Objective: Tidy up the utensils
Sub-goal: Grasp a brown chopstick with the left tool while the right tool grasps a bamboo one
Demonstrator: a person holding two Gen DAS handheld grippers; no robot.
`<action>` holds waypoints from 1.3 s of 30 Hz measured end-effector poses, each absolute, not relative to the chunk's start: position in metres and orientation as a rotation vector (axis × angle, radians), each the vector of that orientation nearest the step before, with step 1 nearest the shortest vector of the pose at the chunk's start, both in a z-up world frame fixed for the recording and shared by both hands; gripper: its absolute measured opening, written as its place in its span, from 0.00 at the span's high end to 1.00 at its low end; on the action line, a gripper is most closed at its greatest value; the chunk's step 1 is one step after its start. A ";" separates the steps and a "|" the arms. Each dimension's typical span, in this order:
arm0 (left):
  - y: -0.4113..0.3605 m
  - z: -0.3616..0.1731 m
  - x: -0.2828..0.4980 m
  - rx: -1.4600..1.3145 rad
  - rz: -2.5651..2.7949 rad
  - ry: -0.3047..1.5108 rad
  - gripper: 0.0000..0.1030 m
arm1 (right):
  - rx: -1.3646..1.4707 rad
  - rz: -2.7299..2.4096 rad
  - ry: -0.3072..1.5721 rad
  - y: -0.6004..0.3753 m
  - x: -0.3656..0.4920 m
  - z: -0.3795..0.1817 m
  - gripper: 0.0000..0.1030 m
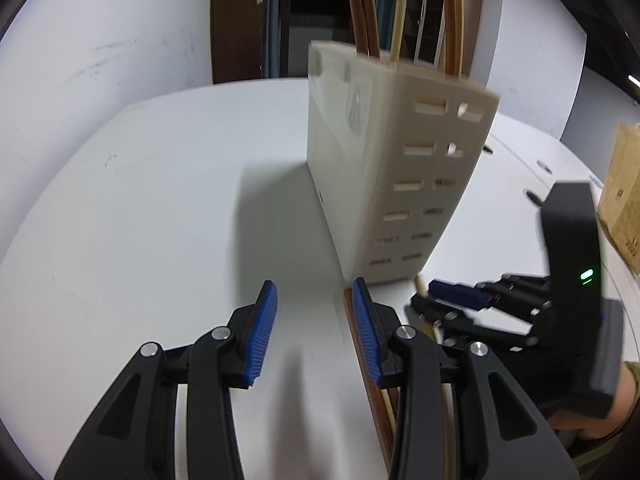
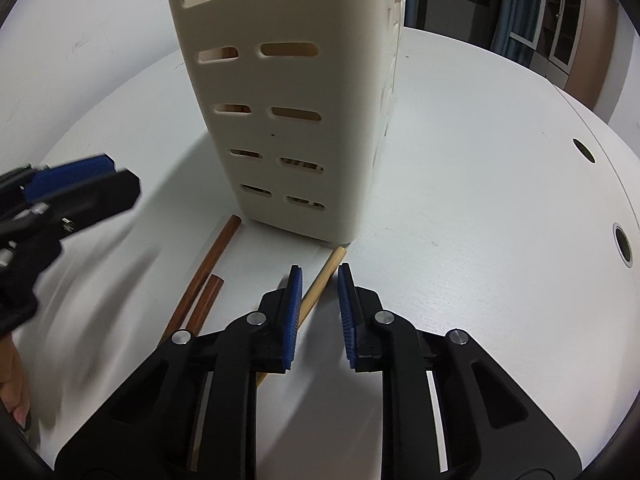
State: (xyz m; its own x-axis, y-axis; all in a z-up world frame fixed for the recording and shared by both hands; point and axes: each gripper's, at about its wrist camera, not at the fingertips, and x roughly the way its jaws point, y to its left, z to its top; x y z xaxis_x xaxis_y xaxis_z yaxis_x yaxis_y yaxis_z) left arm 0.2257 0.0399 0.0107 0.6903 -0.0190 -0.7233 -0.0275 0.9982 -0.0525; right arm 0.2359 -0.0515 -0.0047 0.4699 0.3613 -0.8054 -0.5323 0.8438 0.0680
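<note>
Three chopsticks lie loose on the white table at the foot of the cream slotted utensil holder [image 2: 280, 92], which stands upright near the table's middle with several chopsticks already standing in it [image 1: 370, 8]. The light bamboo chopstick [image 2: 326, 276] lies with its tip just beside the holder's base; two dark brown chopsticks [image 2: 208, 268] lie side by side to its left in the right wrist view.

The right gripper [image 2: 318, 312] is seen with its blue pads narrowly parted and not pressing on anything; the bamboo stick passes under and beside its left pad rather than squarely between the two. The left gripper [image 1: 316, 332] stands part-open and empty, one pad just beside a dark brown chopstick [image 1: 362, 354].

The step in hand is judged to be picking up a loose chopstick. It would be done well if the stick were centred between the pads before closing, gripped somewhat back from the tip so that it hangs steady, and then lifted clear of the holder's base before being raised to the open top.

From the left wrist the holder's rim, the chopsticks already stowed, a brown paper bag [image 1: 622, 192] at the table's far right edge and the right gripper from the side are shown. Only the right wrist view shows all three loose chopsticks at once and the bamboo stick's offset from the pads; the holder's top is cut off there.
</note>
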 end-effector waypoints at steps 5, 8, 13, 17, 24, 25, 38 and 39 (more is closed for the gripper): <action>0.034 -0.006 0.235 -0.048 -0.004 0.860 0.63 | -0.194 0.563 0.935 -0.056 0.234 -0.004 0.87; 0.032 -0.014 0.240 -0.045 -0.011 0.882 0.63 | -0.194 0.563 0.932 -0.059 0.235 -0.003 0.89; 0.029 -0.025 0.249 -0.045 -0.014 0.913 0.63 | -0.188 0.566 0.936 -0.056 0.252 -0.002 0.91; 0.030 -0.031 0.254 -0.045 -0.016 0.930 0.63 | -0.183 0.569 0.938 -0.057 0.252 -0.002 0.92; 0.026 -0.044 0.261 -0.037 -0.020 0.961 0.63 | -0.166 0.576 0.943 -0.057 0.251 0.000 0.92; 0.025 -0.044 0.262 -0.033 -0.018 0.959 0.63 | -0.165 0.576 0.943 -0.058 0.250 0.001 0.92; 0.026 -0.046 0.256 0.051 0.012 1.002 0.91 | -0.191 0.571 0.928 -0.068 0.261 -0.007 0.92; 0.027 -0.046 0.256 0.052 0.009 1.004 0.92 | -0.192 0.571 0.927 -0.069 0.260 -0.007 0.92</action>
State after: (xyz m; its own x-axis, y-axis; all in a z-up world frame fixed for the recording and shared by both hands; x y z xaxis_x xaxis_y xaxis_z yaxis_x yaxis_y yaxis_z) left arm 0.2557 0.0267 -0.0464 0.5373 0.0316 -0.8428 0.0162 0.9987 0.0478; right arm 0.2605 -0.0688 -0.0071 0.4654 0.3812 -0.7988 -0.5418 0.8363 0.0834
